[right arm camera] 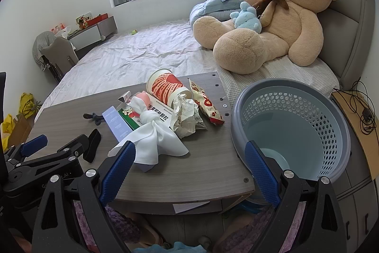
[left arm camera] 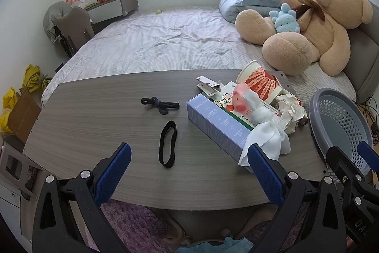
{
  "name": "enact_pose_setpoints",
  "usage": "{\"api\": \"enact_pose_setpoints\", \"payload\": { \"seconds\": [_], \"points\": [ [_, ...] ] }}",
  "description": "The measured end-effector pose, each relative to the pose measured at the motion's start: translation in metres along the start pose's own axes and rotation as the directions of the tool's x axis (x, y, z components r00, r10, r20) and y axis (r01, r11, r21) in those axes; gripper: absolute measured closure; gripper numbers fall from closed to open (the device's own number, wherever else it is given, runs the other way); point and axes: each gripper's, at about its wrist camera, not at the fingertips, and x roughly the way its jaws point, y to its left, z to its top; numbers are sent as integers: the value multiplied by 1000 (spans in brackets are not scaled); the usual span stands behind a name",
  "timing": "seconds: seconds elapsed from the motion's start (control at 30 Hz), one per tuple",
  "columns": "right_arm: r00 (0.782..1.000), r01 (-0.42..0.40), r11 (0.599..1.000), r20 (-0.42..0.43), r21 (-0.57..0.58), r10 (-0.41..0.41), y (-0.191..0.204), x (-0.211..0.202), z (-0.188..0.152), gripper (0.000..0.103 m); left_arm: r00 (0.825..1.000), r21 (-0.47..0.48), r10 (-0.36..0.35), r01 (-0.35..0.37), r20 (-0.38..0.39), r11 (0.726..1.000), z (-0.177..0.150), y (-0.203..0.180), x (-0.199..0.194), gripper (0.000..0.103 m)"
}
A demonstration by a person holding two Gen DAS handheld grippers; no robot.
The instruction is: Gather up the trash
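1. A grey wood-grain table (left arm camera: 99, 110) stands against the bed, with a round grey perforated plastic basket (right arm camera: 308, 110) just beside its right edge.
2. The trash lies piled at the table's right end: a pale blue carton (left arm camera: 213, 125), a tipped red-and-white paper cup (right arm camera: 165, 89), crumpled paper (right arm camera: 187, 115) and a red-printed snack wrapper (right arm camera: 206, 103).
3. A knotted white cloth (right arm camera: 154, 136) lies on the carton.
4. The left gripper (left arm camera: 189, 172) and right gripper (right arm camera: 189, 170) both gape wide, holding nothing.
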Motion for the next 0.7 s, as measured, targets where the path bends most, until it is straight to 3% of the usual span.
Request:
{"api": "enact_pose_setpoints", "payload": {
  "seconds": [0.7],
  "points": [
    [1000, -2, 1000, -1, 1, 2, 0, 1, 0, 14, 1000, 1, 2, -2, 0, 1000, 0, 0, 0, 6]
  ]
}}
